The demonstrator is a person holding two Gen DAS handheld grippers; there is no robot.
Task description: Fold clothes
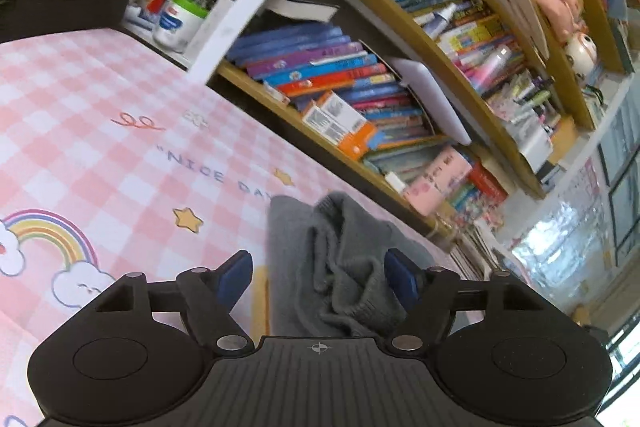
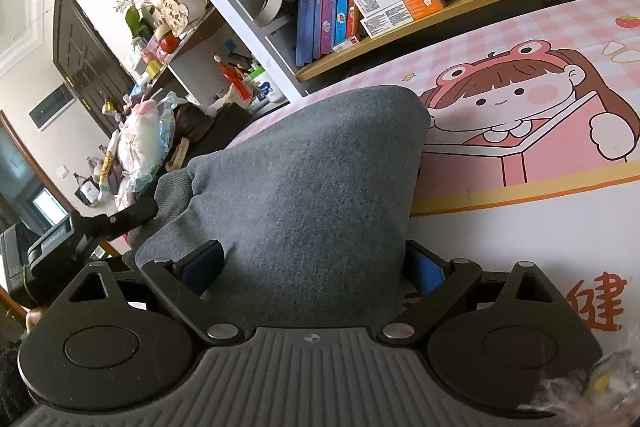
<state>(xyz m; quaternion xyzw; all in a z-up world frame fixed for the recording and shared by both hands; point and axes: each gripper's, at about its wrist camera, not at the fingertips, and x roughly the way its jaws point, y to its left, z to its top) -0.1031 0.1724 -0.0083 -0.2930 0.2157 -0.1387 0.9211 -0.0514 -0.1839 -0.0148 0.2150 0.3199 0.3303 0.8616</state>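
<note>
A grey knitted garment (image 1: 340,267) lies on the pink checked table cover (image 1: 100,115). In the left wrist view its bunched ribbed edge sits between the wide-apart blue pads of my left gripper (image 1: 320,273), which is open. In the right wrist view the same grey garment (image 2: 304,179) spreads as a folded smooth panel between the spread pads of my right gripper (image 2: 316,265), also open. The other gripper's black body (image 2: 60,247) shows at the garment's left edge in that view.
A bookshelf (image 1: 400,75) packed with books runs along the table's far edge. A pot of pens (image 1: 176,15) and dark boxes stand at the far left corner. The cover shows a cartoon girl print (image 2: 520,99) right of the garment.
</note>
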